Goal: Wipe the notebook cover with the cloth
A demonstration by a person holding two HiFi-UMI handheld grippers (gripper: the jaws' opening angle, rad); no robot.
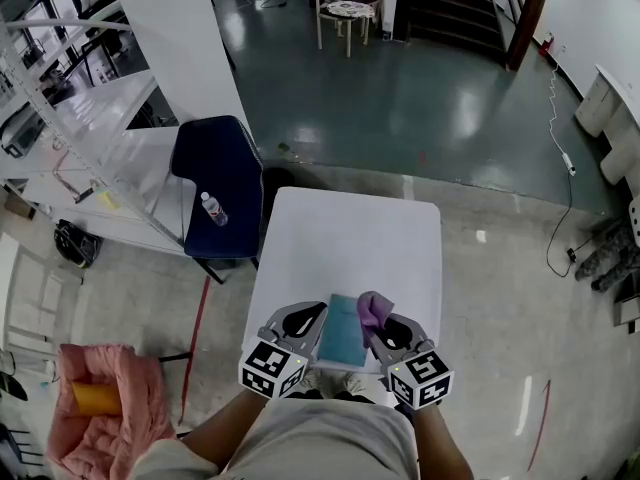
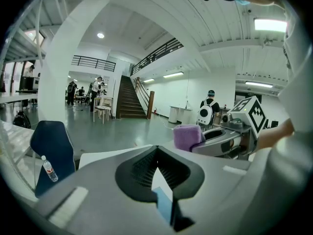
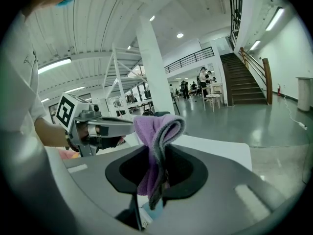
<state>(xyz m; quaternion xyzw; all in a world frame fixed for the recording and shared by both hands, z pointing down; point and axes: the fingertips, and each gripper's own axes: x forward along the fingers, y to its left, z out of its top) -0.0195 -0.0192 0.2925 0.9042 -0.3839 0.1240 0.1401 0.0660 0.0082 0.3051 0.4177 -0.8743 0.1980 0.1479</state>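
A large open indoor hall, seemingly a lab or workshop space rather than a home. A glossy grey-green floor (image 1: 400,98) stretches to a dark staircase (image 1: 450,8), with a railed balcony (image 2: 93,61) above. A thick white column (image 1: 185,38) rises beside metal shelving (image 1: 80,138). Strip lights (image 2: 270,24) line the white ceiling. A small white table (image 1: 340,228) and a blue chair (image 1: 220,168) stand in the open. Distant people (image 2: 98,88) gather near the stairs.
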